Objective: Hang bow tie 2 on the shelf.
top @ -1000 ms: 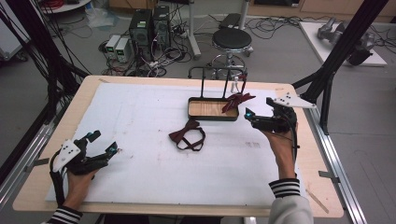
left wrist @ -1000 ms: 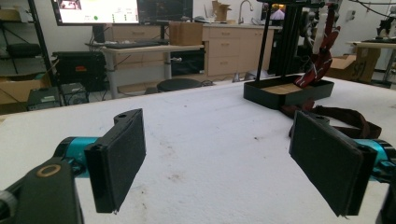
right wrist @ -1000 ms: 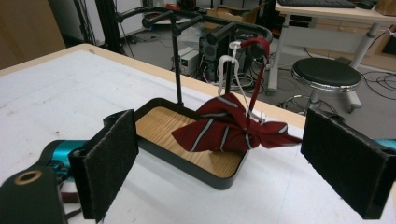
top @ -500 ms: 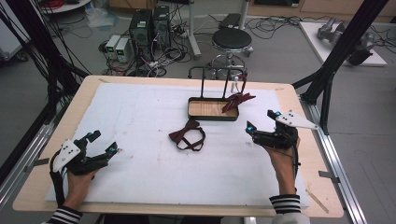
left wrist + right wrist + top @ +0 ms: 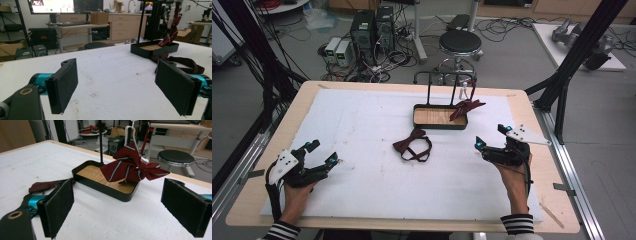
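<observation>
Right gripper (image 5: 492, 137) near striped bow tie (image 5: 466, 107)

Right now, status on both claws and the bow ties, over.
Left claw open, empty. Right claw open, empty. Striped bow tie hangs on the rack over the tray; plain bow tie flat on the mat, nothing blocking.

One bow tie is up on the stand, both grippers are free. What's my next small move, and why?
Probably bring the right gripper left toward the plain bow tie, jaws kept open. That tie lies flat on the white mat, in nothing's grip, while the striped bow tie already hangs over the tray. The right gripper looks nearer to it than the left gripper, which also stands open.
</observation>
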`<state>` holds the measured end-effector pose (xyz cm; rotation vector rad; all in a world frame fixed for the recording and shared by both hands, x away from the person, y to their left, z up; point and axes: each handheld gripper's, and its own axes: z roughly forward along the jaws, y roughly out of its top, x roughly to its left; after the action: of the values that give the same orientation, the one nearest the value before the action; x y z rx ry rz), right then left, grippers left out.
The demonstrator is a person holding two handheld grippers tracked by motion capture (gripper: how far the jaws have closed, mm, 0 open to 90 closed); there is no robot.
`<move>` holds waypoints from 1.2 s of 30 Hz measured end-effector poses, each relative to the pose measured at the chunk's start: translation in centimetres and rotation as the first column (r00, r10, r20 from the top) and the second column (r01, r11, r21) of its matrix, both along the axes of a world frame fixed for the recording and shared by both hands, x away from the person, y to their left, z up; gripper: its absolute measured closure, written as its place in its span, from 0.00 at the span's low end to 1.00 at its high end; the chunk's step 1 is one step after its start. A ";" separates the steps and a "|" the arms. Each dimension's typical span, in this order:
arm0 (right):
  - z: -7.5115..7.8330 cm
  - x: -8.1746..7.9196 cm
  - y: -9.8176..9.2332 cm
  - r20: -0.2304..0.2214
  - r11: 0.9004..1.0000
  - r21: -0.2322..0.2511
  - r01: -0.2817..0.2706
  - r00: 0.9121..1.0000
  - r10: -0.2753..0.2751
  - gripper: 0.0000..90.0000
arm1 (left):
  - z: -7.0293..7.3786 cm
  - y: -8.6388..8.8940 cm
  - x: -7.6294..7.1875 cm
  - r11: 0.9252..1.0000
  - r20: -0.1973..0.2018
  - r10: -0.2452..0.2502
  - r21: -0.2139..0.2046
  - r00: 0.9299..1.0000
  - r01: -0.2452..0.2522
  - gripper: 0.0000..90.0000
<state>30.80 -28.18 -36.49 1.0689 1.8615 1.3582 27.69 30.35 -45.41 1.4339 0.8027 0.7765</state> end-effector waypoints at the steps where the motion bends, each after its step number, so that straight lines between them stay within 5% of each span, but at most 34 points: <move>1: 0.0 0.0 0.0 -0.005 1.000 -0.001 0.001 1.000 -0.001 0.11 | 0.0 0.0 0.0 1.000 0.000 0.000 -0.001 1.000 0.000 0.21; 15: 0.0 1.0 0.7 -0.028 0.999 -0.042 -0.023 0.999 0.021 0.11 | 0.0 0.0 0.0 1.000 -0.003 0.000 -0.001 1.000 0.000 0.21; 23: 1.0 2.6 2.5 -0.064 0.992 -0.080 -0.097 0.994 0.092 0.11 | 0.0 0.0 0.0 1.000 -0.003 0.000 -0.002 1.000 0.000 0.21; 36: 2.2 6.4 7.5 -0.154 0.953 -0.175 -0.246 0.963 0.220 0.12 | 0.0 0.1 0.1 1.000 -0.003 0.000 -0.010 1.000 0.000 0.21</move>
<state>37.16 -20.73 -34.27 0.8800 2.2266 1.2258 27.77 30.41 -45.41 1.4269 0.8083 0.7696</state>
